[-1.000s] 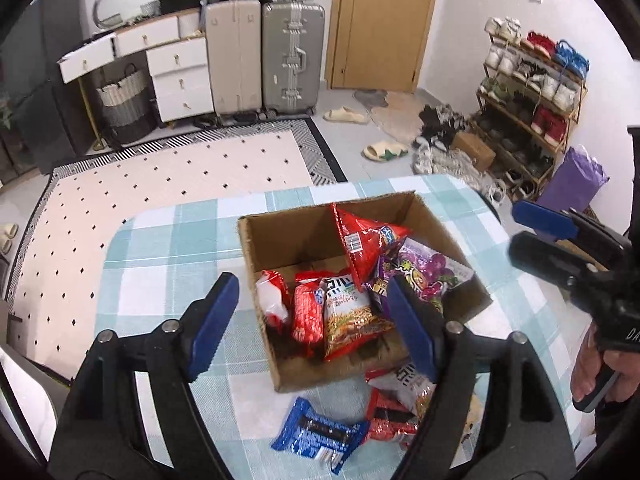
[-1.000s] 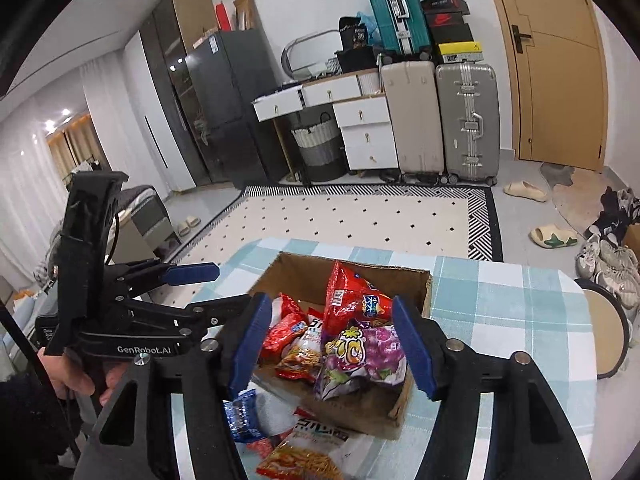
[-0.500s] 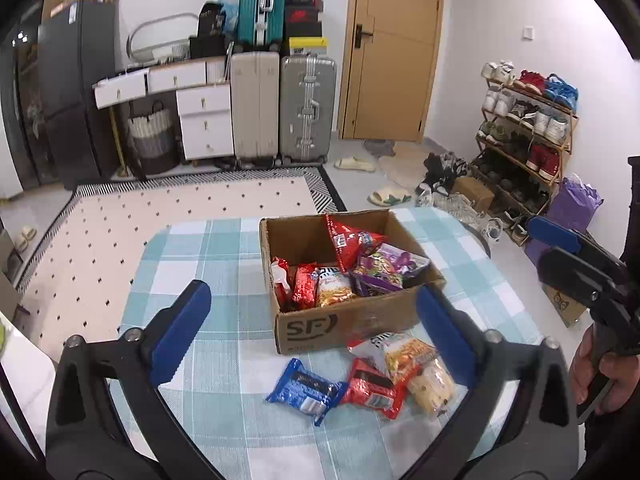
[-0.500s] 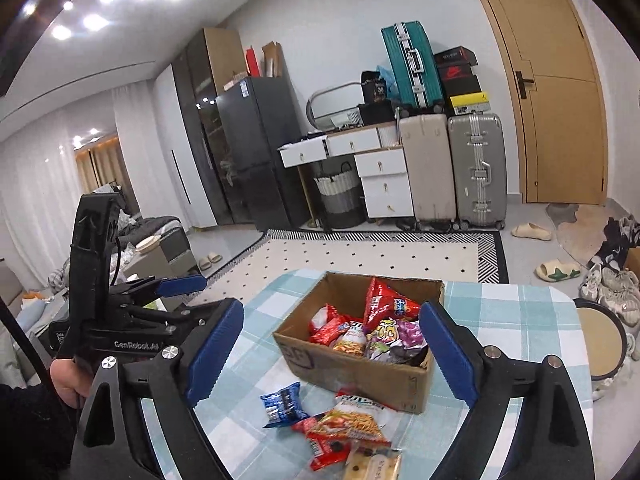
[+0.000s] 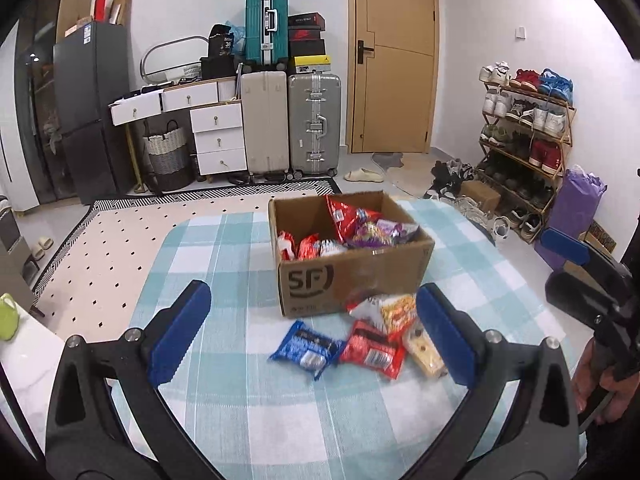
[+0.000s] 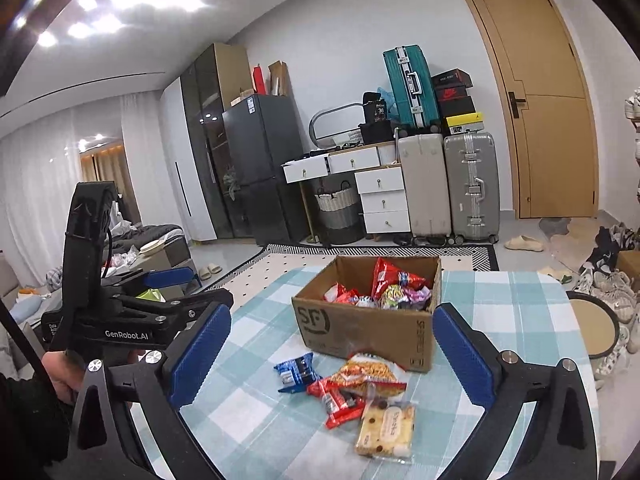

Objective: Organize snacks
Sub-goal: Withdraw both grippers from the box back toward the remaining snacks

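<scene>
Trouble is most likely among the loose packets: the blue packet (image 5: 307,347), red packet (image 5: 374,353), noodle bag (image 5: 390,309) and biscuit pack (image 6: 386,431) overlap on the bench (image 5: 224,264) just near of the cardboard box (image 5: 352,276), so one closing grip could catch two wrappers or push the pile off the near edge. Left gripper (image 5: 306,334) and right gripper (image 6: 332,354) hover above the bench, tilted down toward the pile; their jaws have just been opening, now wide and empty.
</scene>
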The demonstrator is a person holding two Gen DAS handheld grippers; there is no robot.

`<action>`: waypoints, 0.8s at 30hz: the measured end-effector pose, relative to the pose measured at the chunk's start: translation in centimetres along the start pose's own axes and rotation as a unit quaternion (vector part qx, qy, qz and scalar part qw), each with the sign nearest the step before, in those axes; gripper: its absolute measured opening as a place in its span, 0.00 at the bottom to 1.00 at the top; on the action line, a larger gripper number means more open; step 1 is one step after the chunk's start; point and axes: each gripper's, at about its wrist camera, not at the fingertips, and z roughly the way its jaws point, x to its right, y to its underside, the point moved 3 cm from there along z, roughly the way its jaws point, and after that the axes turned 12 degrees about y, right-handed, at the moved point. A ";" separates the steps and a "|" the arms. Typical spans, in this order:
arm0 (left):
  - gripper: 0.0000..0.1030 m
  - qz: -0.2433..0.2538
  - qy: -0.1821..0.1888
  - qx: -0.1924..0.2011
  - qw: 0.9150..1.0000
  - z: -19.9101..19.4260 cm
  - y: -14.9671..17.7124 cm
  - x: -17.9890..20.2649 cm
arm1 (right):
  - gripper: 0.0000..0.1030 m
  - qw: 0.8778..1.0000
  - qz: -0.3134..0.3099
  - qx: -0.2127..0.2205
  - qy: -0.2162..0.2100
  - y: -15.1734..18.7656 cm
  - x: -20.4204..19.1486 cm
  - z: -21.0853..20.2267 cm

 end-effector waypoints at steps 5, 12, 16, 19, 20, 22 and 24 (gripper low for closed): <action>1.00 -0.003 0.000 -0.002 1.000 -0.3 3.0 0.2 | 0.99 1.000 -0.002 -0.014 0.008 2.7 -0.4 0.0; 1.00 -0.027 0.009 -0.016 0.999 1.2 5.9 -0.7 | 0.99 0.999 0.006 -0.047 0.022 5.6 -0.1 1.1; 1.00 -0.041 0.009 -0.018 0.999 2.6 7.5 -1.6 | 0.99 0.997 0.016 -0.070 0.032 7.4 0.7 2.3; 1.00 -0.042 0.007 -0.026 0.999 3.9 8.4 -1.8 | 0.99 0.995 0.015 -0.089 0.042 8.5 1.2 3.5; 1.00 -0.043 0.006 -0.030 0.999 4.5 8.7 -2.0 | 0.99 0.994 0.013 -0.095 0.045 8.8 1.4 3.9; 0.99 -0.046 0.008 -0.035 0.998 5.3 9.2 -2.3 | 0.99 0.992 0.008 -0.110 0.058 9.4 1.6 4.7; 1.00 -0.053 0.010 -0.037 0.998 6.0 9.6 -2.7 | 0.99 0.990 0.005 -0.124 0.069 9.8 2.0 5.6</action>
